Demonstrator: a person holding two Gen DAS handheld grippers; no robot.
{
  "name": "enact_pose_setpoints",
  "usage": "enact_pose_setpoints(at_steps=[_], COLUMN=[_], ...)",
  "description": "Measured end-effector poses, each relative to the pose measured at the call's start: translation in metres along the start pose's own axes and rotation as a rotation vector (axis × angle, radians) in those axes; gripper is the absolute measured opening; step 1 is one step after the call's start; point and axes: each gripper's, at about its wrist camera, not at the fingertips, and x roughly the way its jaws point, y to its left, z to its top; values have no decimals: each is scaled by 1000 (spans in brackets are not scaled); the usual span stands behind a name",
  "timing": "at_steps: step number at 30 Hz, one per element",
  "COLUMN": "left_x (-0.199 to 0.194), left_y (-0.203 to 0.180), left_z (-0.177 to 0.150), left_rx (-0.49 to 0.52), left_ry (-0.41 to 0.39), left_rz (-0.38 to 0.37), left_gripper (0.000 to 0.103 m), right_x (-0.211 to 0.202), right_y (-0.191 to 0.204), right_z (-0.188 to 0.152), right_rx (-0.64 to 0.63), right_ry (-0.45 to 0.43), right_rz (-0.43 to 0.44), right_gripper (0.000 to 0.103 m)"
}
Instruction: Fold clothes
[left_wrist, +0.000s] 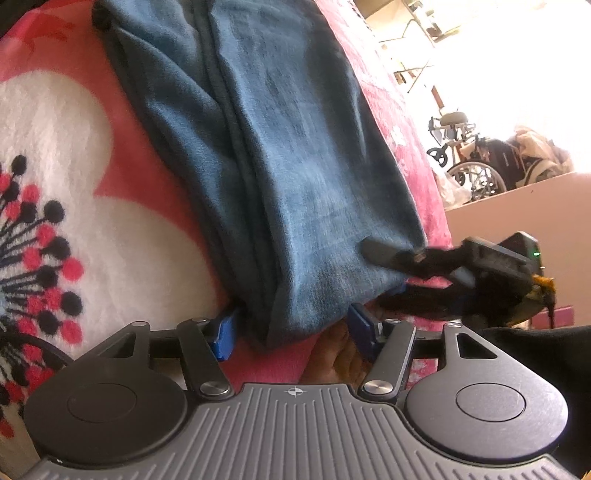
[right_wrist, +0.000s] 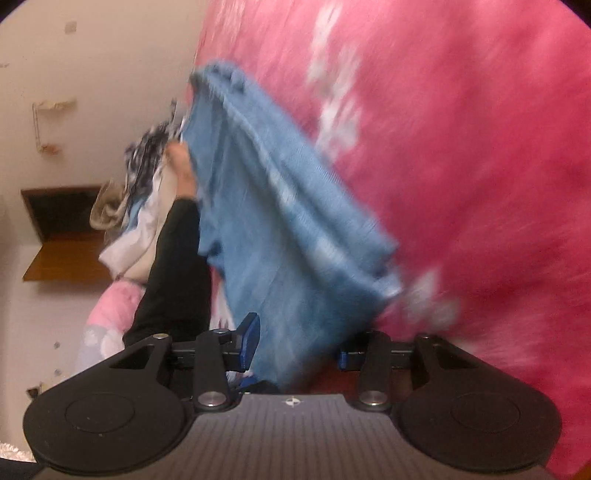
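A blue fleece garment (left_wrist: 280, 147), folded lengthwise, lies on a pink blanket (left_wrist: 55, 122) with a white flower print. Its near end fills the gap between the blue pads of my left gripper (left_wrist: 291, 332), which is shut on it. My right gripper (left_wrist: 384, 266) comes in from the right, one black finger over the garment's near right corner and one under it. In the blurred right wrist view the garment (right_wrist: 280, 221) hangs in folds from between the pads of the right gripper (right_wrist: 297, 347), shut on the cloth, above the blanket (right_wrist: 461, 147).
A person's black-clad leg (right_wrist: 173, 266) and bare foot (right_wrist: 181, 166) stretch along the garment's left side. A pile of other clothes (right_wrist: 140, 192) lies beyond, near a wooden shelf (right_wrist: 62, 236). Wheelchairs (left_wrist: 476, 166) stand past a low wall (left_wrist: 517, 206).
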Motion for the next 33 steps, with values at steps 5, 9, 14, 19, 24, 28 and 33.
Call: enact_pose_setpoints(at_steps=[5, 9, 14, 19, 24, 28, 33], left_x=[-5, -9, -15, -18, -18, -10, -5], left_y=[8, 10, 17, 24, 22, 11, 10], left_z=[-3, -2, 0, 3, 3, 3, 3], left_rx=[-34, -29, -54, -118, -120, -60, -63], left_ry=[-3, -8, -33, -51, -83, -88, -86], left_rz=[-42, -95, -166, -235, -237, -179, -147], left_gripper=[59, 61, 64, 68, 67, 58, 45], right_x=[26, 17, 7, 0, 0, -5, -26], right_y=[5, 12, 13, 6, -4, -13, -25], right_z=[-11, -15, -18, -16, -12, -12, -15], right_rx=[-10, -29, -2, 59, 128, 161, 189], right_ry=[77, 40, 2, -34, -20, -35, -135], right_rz=[-10, 51, 150, 238, 272, 248, 187], right_gripper=[15, 9, 8, 8, 9, 16, 31])
